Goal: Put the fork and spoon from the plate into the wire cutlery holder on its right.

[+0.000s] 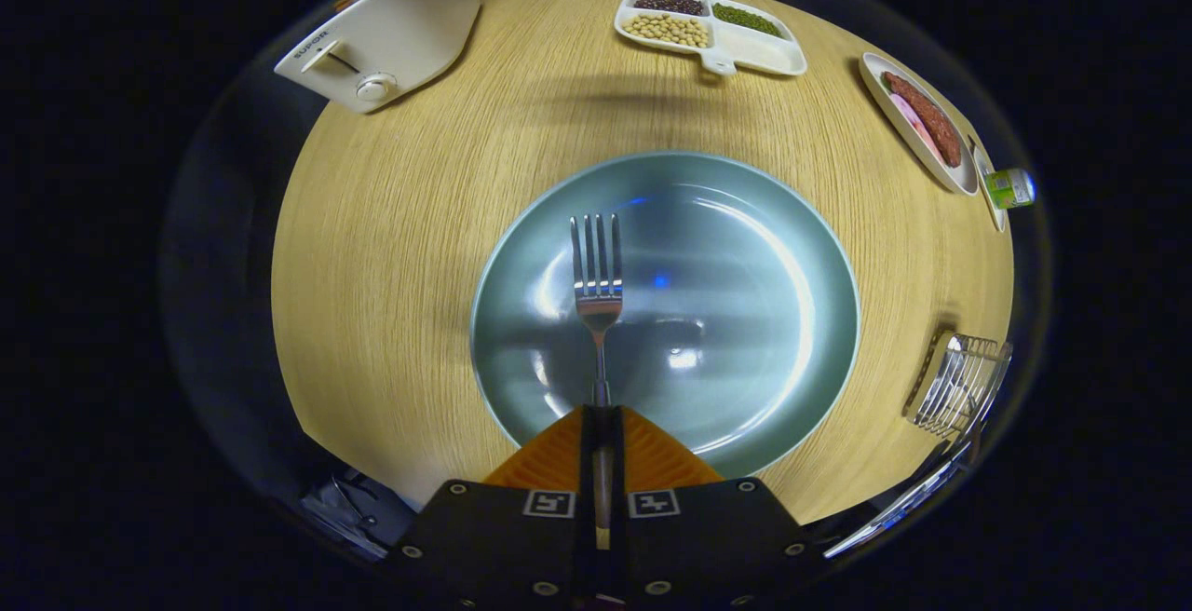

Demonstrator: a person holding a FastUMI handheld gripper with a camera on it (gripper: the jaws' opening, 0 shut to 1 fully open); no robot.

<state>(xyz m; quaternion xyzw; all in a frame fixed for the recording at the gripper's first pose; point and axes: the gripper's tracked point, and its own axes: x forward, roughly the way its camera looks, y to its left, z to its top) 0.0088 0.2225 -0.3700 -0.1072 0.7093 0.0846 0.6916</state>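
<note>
The gripper (601, 420) shows two wedge-shaped fingers (557, 460) with finely ribbed faces, narrowing toward their tips and standing close together with a slim dark slot between them. Behind them sit two flat black blocks, each bearing a small square black-and-white marker near the slot. Round silver screws dot the blocks' corners and rear edges

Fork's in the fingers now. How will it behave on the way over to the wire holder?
The fork looks like polished metal, so probably stiff but slippery. The gripper is shut on the thin handle's end, with the tines far ahead over the plate, so the fork may pivot. The wire holder looks light and may tip.
</note>
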